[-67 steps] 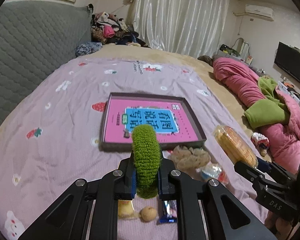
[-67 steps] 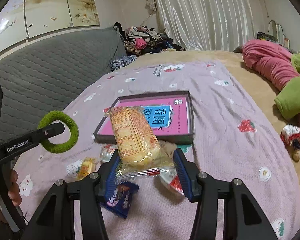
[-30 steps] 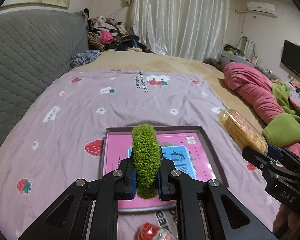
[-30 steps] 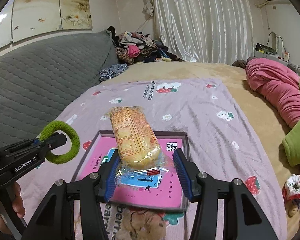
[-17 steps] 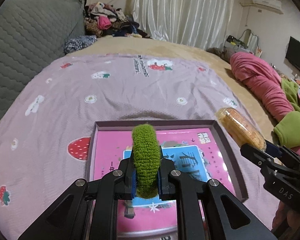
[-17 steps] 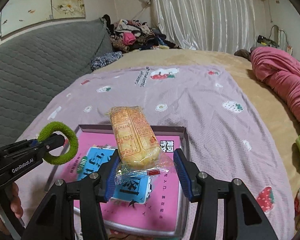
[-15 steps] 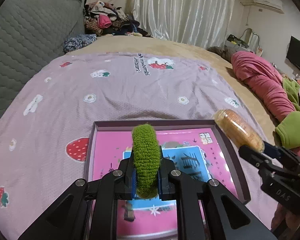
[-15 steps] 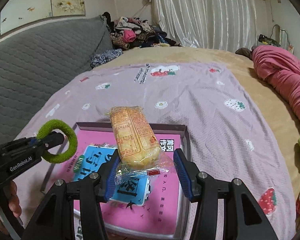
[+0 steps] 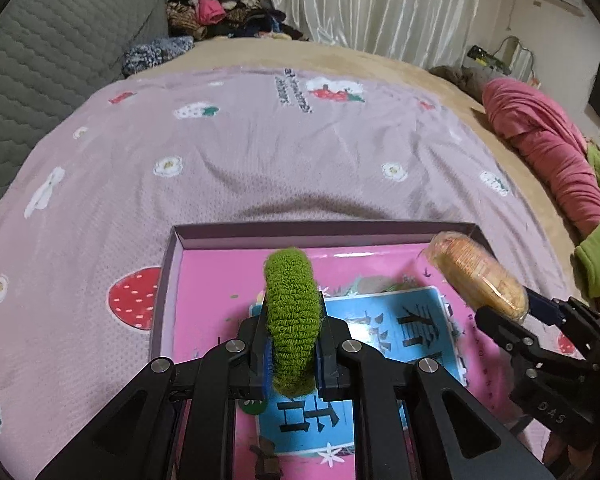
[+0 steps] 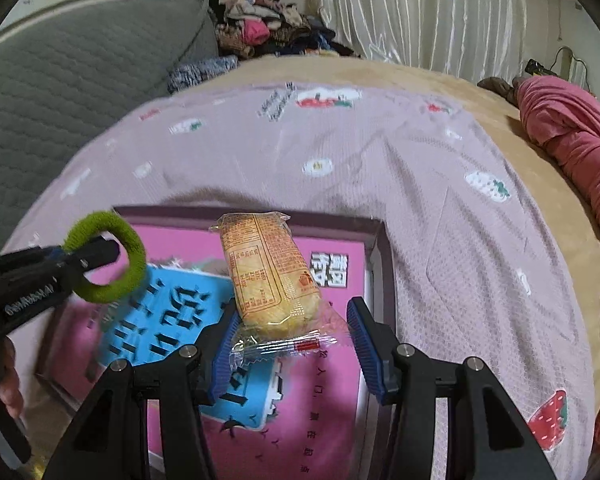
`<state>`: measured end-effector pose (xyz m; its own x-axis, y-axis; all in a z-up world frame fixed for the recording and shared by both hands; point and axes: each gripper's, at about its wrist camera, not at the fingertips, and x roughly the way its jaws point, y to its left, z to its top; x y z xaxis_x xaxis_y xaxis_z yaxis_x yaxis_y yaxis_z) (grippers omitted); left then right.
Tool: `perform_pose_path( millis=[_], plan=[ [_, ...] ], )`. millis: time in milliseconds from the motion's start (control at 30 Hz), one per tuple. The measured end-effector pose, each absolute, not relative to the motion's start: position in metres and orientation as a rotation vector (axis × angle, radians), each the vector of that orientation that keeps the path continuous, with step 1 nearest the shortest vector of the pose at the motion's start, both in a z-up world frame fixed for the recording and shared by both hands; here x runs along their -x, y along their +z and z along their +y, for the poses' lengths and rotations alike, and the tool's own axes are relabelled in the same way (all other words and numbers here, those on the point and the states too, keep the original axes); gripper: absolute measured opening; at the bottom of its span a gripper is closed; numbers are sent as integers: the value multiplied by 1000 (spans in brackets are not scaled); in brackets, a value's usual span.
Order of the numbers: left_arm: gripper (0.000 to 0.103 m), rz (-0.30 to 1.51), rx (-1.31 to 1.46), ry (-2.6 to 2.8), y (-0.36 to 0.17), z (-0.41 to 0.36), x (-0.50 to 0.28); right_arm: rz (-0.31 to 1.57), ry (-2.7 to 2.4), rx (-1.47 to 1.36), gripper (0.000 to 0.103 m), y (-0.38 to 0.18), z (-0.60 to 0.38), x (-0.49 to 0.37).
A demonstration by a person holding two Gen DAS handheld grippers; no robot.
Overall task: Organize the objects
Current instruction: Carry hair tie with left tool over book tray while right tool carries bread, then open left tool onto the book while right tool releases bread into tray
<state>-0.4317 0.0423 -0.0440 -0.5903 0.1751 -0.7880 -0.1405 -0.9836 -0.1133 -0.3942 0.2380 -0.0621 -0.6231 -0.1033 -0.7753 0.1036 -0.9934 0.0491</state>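
Note:
My left gripper (image 9: 293, 344) is shut on a fuzzy green hair ring (image 9: 292, 312), which stands upright between its pads. It hangs over the left half of a shallow tray (image 9: 320, 229) with a dark purple rim and a pink and blue printed floor. My right gripper (image 10: 292, 332) is shut on an orange snack packet (image 10: 268, 272) in clear wrap, gripped at its near end and pointing away over the tray's (image 10: 377, 264) right half. In the left wrist view the snack packet (image 9: 476, 276) and right gripper (image 9: 520, 314) sit at the right. The right wrist view has the green ring (image 10: 134, 258) and left gripper (image 10: 96, 258) at the left.
The tray lies on a lilac blanket (image 9: 260, 152) printed with strawberries, spread over a bed. A pink quilt (image 9: 548, 148) and green cloth (image 9: 598, 264) lie at the right. A grey quilted headboard (image 9: 40, 60) and a clothes pile (image 9: 216, 12) stand behind. A hand (image 10: 8, 392) shows at the lower left.
Both grippers have moved forward and down over the tray, which now looks larger and fills the lower part of both views. Each still holds its object.

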Motion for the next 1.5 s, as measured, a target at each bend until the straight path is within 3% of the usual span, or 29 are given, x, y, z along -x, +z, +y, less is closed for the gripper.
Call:
perform_pose_path(
  millis=[567, 633, 767, 1033, 1167, 1500],
  plan=[
    [18, 25, 1462, 2639, -75, 45, 443, -1, -2689, -1416, 53, -92, 243, 406],
    [22, 24, 1474, 2636, -75, 44, 442, 11, -2698, -1419, 53, -91, 244, 405],
    [46, 29, 1508, 2634, -77, 40, 445, 21, -2689, -1436, 54, -90, 243, 406],
    [61, 42, 1559, 2634, -80, 30, 444, 49, -2686, -1443, 62, -85, 239, 404],
    [76, 53, 1538, 2642, -71, 26, 436, 36, -2699, -1402, 69, -74, 240, 399],
    [81, 174, 1443, 2769, -28, 19, 392, 76, -2753, -1297, 84, -21, 238, 361]
  ],
)
